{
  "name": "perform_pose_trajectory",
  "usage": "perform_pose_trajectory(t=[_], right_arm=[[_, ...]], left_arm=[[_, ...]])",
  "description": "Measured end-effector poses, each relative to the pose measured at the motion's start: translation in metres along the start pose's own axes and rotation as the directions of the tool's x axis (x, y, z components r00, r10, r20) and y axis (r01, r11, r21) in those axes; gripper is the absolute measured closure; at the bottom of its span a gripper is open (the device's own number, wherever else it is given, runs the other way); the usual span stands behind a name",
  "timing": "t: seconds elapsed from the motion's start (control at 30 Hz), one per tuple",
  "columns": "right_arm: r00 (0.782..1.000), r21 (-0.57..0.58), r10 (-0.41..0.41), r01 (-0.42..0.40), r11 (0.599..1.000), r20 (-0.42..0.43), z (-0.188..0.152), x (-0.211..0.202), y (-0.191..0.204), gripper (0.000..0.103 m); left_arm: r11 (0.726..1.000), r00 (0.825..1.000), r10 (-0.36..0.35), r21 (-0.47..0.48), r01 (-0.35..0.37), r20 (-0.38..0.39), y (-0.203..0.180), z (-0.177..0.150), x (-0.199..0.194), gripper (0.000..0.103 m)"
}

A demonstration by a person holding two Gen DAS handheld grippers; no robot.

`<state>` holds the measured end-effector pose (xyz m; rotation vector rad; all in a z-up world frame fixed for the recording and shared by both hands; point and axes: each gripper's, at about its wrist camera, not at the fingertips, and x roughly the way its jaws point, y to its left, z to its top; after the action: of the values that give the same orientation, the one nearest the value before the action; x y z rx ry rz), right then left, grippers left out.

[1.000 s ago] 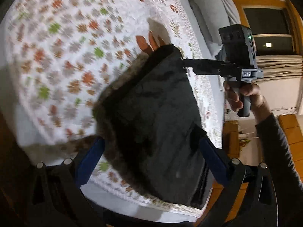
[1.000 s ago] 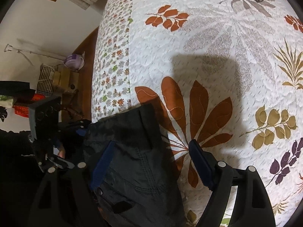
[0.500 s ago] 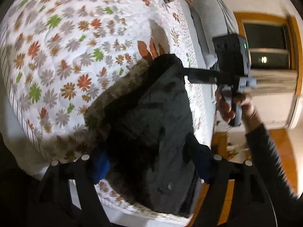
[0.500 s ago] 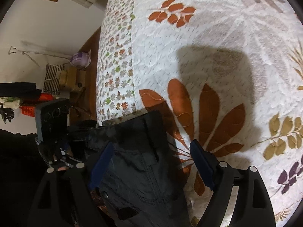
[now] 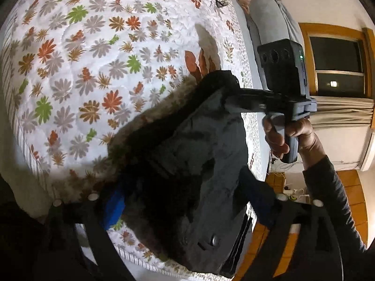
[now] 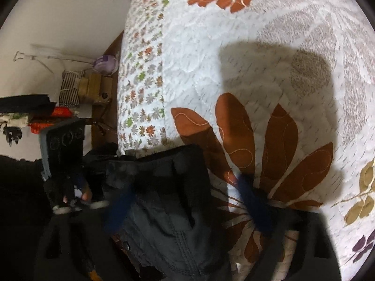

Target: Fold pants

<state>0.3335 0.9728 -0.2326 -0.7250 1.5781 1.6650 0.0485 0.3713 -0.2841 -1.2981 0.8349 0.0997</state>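
Since the earlier frames both grippers are sitting closer in over the pants [image 5: 187, 154], and the dark cloth is filling more of each view; the fold edge is lying a little further up the bedspread [image 5: 77, 53]. The pants are resting in a folded dark bundle at the corner of the bed, partly overhanging the edge, with a button showing near the lower end.

The left gripper [image 5: 187, 196] is straddling the bundle, its blue-padded fingers set wide apart on either side of the cloth, not pinching it. The right gripper [image 6: 187, 208] is likewise spread wide, one finger over the pants and the other over the quilt. Seen from the left wrist, its finger is reaching to the top corner of the bundle, though whether it is touching there is unclear.

Handling judgement: the cloth is looking soft, limp and fairly thick, probably light, likely to sag and slide off the bed edge if released. Best hold is probably at the stitched waistband or seam corners, where layers are firmest.

Containers: none discernible.
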Motion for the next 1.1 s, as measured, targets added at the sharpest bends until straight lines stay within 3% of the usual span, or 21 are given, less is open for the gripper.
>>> perform_pose_trajectory(t=[0.03, 0.07, 0.1, 0.33, 0.53, 0.73, 1.1], right_arm=[[1.000, 0.007, 0.015, -0.014, 1.000, -0.008, 0.000, -0.002, 0.000, 0.068], [1.000, -0.008, 0.000, 0.000, 1.000, -0.006, -0.001, -0.002, 0.004, 0.071], [1.000, -0.018, 0.001, -0.002, 1.000, -0.006, -0.003, -0.004, 0.007, 0.072], [0.998, -0.051, -0.046, 0.048, 0.998, 0.038, -0.018, -0.036, 0.041, 0.078], [0.989, -0.046, -0.112, 0.116, 0.992, 0.093, -0.046, -0.077, 0.076, 0.078], [0.967, -0.024, -0.193, 0.200, 0.980, 0.165, -0.094, -0.125, 0.114, 0.078], [0.913, 0.051, -0.288, 0.286, 0.957, 0.288, -0.193, -0.179, 0.162, 0.078]], left_arm=[[1.000, 1.000, 0.012, 0.010, -0.012, -0.007, -0.001, 0.001, -0.001, 0.047], [1.000, 1.000, 0.016, 0.010, -0.016, -0.008, -0.001, 0.002, -0.004, 0.065], [1.000, 1.000, -0.012, -0.002, 0.012, -0.015, 0.001, 0.002, -0.008, 0.068], [0.993, 1.000, -0.013, 0.120, 0.010, 0.019, -0.031, -0.009, -0.031, 0.073], [0.974, 0.999, -0.027, 0.227, 0.019, 0.030, -0.085, -0.026, -0.046, 0.074], [0.935, 0.998, -0.048, 0.354, 0.033, 0.032, -0.146, -0.057, -0.053, 0.074], [0.859, 0.997, -0.078, 0.507, 0.063, 0.009, -0.213, -0.117, -0.057, 0.074]])
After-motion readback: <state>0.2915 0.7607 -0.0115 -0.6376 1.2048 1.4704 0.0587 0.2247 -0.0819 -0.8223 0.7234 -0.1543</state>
